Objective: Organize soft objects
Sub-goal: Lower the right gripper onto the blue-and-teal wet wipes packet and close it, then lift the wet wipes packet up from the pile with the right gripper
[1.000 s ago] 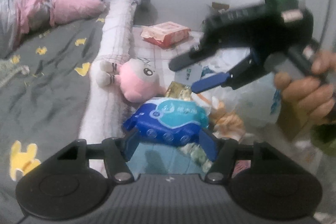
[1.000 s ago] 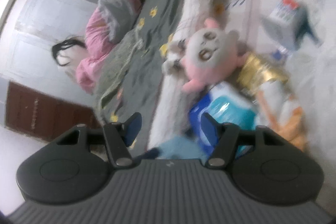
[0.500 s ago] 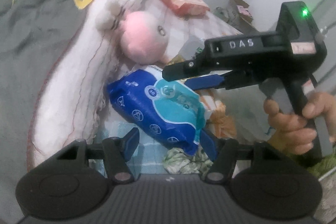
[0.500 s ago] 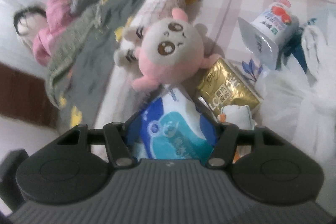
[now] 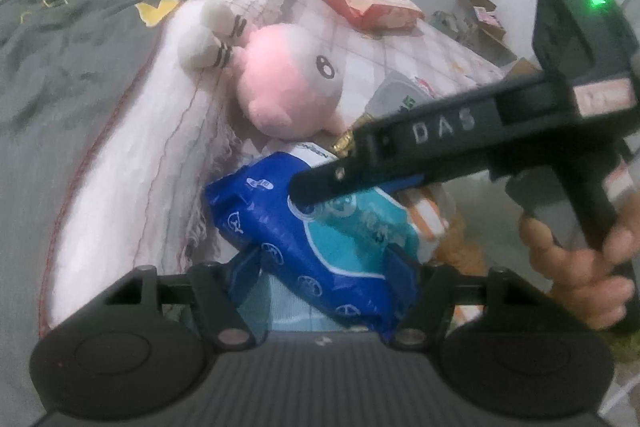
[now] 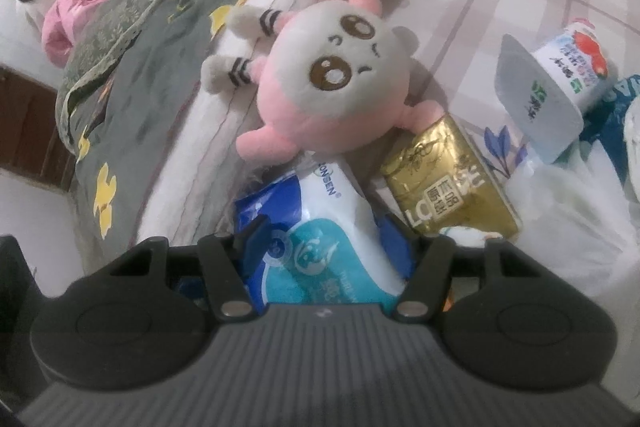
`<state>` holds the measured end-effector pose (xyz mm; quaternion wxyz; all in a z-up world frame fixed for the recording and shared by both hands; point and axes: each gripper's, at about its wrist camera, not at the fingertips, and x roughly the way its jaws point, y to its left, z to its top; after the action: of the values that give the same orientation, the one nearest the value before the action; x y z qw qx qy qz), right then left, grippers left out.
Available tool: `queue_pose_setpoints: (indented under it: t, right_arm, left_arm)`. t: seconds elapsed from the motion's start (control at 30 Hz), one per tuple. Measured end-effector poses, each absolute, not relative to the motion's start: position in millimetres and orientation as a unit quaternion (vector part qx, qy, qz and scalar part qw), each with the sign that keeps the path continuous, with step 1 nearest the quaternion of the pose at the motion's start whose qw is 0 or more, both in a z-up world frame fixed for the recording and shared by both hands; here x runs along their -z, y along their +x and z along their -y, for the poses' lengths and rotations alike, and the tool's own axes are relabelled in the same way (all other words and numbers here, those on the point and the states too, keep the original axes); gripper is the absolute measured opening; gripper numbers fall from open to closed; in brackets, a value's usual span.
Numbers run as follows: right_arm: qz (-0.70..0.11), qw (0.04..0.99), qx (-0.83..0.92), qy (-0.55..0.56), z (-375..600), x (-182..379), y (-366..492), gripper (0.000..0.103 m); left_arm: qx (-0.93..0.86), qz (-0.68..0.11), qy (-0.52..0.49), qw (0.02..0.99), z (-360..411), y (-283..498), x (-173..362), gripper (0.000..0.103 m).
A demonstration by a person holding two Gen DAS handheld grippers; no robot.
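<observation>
Blue tissue pack (image 5: 316,239) gripped at both ends.
Left gripper (image 5: 320,279) and right gripper (image 6: 326,247) each clamp it, beside the pink plush (image 6: 332,87).

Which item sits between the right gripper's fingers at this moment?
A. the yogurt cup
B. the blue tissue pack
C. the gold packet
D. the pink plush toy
B: in the right wrist view the blue tissue pack fills the gap of the right gripper, with the pink plush toy lying beyond it.
</observation>
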<state>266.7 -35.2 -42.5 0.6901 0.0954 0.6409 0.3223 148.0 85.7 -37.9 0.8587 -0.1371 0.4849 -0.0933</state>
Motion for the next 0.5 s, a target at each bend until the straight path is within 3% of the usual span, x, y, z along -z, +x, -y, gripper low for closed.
queue_pose_setpoints:
  t: [0.23,0.5]
  right_arm:
    - [-0.628,0.699,-0.319,0.127,45.3,35.6,260.0,0.040]
    - [-0.617,0.705,-0.316,0.151,53.9,22.5,254.4,0.033]
  left_arm:
    - [0.094,-0.445,-0.094,0.886,-72.1,139.3,11.8,0.070]
    - [0.092,-0.444,-0.091,0.887,-73.8,133.7,4.5,0.066]
